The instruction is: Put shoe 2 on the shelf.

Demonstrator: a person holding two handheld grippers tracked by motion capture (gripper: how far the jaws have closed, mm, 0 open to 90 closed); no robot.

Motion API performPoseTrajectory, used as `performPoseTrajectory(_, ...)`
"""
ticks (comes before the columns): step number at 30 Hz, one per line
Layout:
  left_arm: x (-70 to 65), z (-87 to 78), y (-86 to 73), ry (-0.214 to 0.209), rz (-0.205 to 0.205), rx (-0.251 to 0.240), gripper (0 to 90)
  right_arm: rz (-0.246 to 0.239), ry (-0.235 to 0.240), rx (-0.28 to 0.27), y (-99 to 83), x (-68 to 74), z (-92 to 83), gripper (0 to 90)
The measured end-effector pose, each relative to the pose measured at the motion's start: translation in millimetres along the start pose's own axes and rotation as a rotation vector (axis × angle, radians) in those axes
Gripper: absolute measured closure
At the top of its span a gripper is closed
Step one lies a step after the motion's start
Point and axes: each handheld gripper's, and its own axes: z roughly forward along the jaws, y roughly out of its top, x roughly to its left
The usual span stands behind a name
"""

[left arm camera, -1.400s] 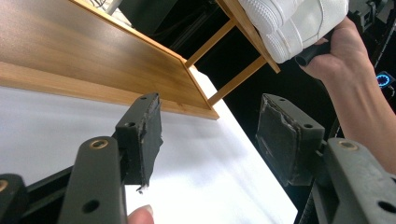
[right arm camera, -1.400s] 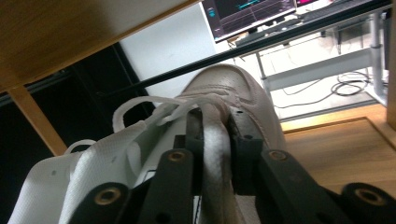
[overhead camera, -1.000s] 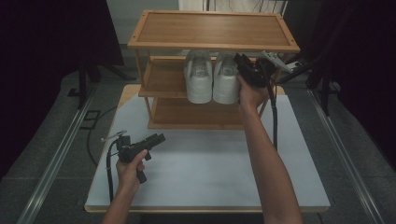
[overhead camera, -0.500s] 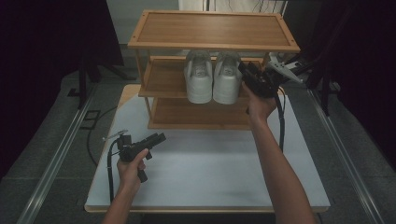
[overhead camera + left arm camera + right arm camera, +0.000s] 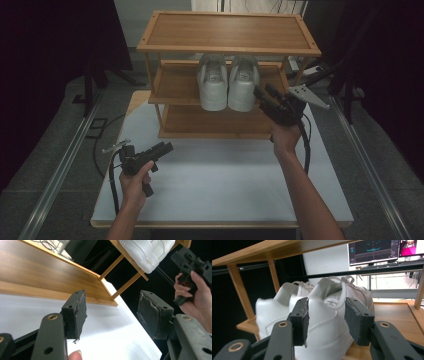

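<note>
Two white sneakers, left (image 5: 212,82) and right (image 5: 243,82), stand side by side, heels outward, on the middle shelf of a wooden rack (image 5: 227,32). My right gripper (image 5: 264,92) hovers just right of the right sneaker and clear of it. Its jaws have just been opening and hold nothing. In the right gripper view the gripper (image 5: 327,312) faces the near sneaker (image 5: 329,330), with the other sneaker (image 5: 274,307) behind it. My left gripper (image 5: 165,147) rests low over the white table (image 5: 225,175), open and empty. The left gripper view shows that gripper (image 5: 112,305) aimed past the bottom shelf (image 5: 45,272).
The rack stands at the far half of the table. Cables trail from both grippers. A monitor (image 5: 372,251) glows behind the rack. Metal rails (image 5: 65,165) run along the floor on both sides.
My right gripper has drawn back from the right sneaker, toward the right and the near side, and its jaws have widened. The left gripper has stayed put.
</note>
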Motion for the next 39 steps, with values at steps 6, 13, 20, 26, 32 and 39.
performPoseTrajectory(6, 2.0, -2.9, 1.0, -0.002, -0.007, -0.004, 39.3, 0.002, 0.025, 0.011, -14.2, -0.6, -25.4, 54.1)
performPoseTrajectory(13, 1.3, -4.4, 0.8, -0.004, -0.014, -0.005, 39.2, 0.013, 0.053, 0.019, -46.9, -5.8, -65.5, 53.2)
performPoseTrajectory(20, -0.1, -2.5, -1.0, -0.007, -0.011, 0.003, 39.2, 0.021, 0.056, 0.042, -81.4, -11.8, -91.9, 52.9)
performPoseTrajectory(26, -1.8, 0.5, -2.9, -0.006, -0.006, 0.016, 39.2, 0.007, 0.032, 0.072, -109.5, -19.0, -110.4, 52.1)
performPoseTrajectory(32, -2.1, 1.0, -3.6, -0.004, -0.002, 0.019, 39.1, 0.038, 0.022, 0.065, -117.8, -26.3, -115.0, 51.9)
performPoseTrajectory(39, -2.2, 0.1, -2.8, -0.006, -0.001, 0.016, 39.1, 0.026, 0.022, 0.081, -119.3, -29.5, -115.9, 47.2)
